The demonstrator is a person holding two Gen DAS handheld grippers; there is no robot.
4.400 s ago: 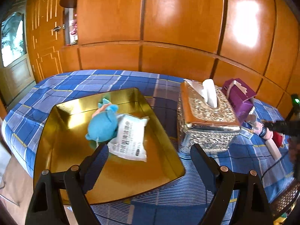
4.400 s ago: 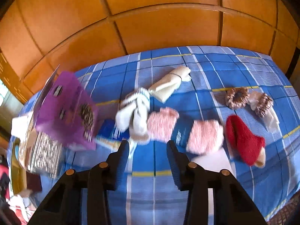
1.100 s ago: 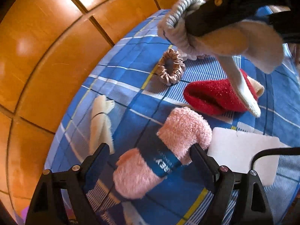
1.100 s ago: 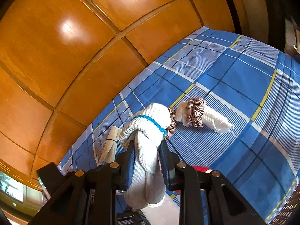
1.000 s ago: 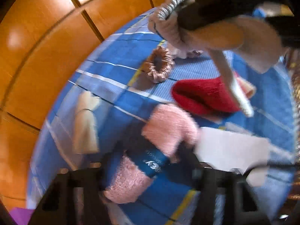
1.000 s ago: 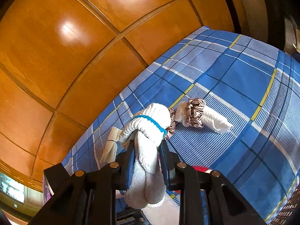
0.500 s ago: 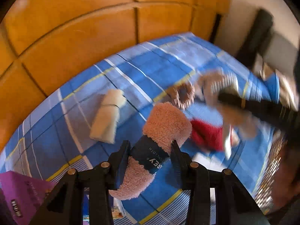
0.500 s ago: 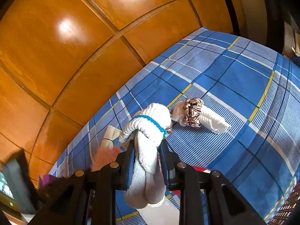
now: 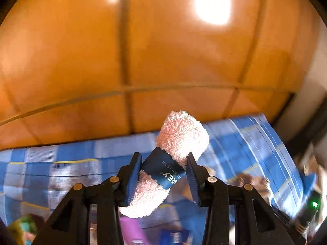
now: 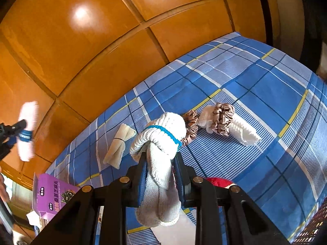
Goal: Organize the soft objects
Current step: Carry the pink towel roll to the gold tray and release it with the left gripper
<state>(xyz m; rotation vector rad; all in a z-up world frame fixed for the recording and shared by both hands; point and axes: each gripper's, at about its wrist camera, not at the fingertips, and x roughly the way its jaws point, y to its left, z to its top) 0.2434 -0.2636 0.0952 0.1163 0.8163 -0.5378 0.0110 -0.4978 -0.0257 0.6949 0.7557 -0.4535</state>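
My left gripper (image 9: 163, 163) is shut on a pink rolled dishcloth (image 9: 179, 138) with a dark blue paper band, held in the air above the blue plaid bed; it also shows at the far left of the right wrist view (image 10: 26, 130). My right gripper (image 10: 160, 161) is shut on a bundle of white knitted gloves (image 10: 161, 138) with a blue trim, held above the bed. On the bedcover (image 10: 255, 85) lie a beige rolled cloth (image 10: 118, 145), a brown satin scrunchie (image 10: 191, 126), a white cloth with a second scrunchie around it (image 10: 226, 122) and a red item (image 10: 218, 181), mostly hidden.
A purple box (image 10: 53, 196) stands at the lower left of the right wrist view, with a white sheet (image 10: 184, 230) below the gloves. Orange wooden wall panels (image 10: 102, 40) back the bed. A dark doorway (image 10: 306, 30) is at the right.
My left gripper closed on the pink dishcloth, lifted it off the bed and swung left toward the wall. My right gripper kept holding the gloves almost still.
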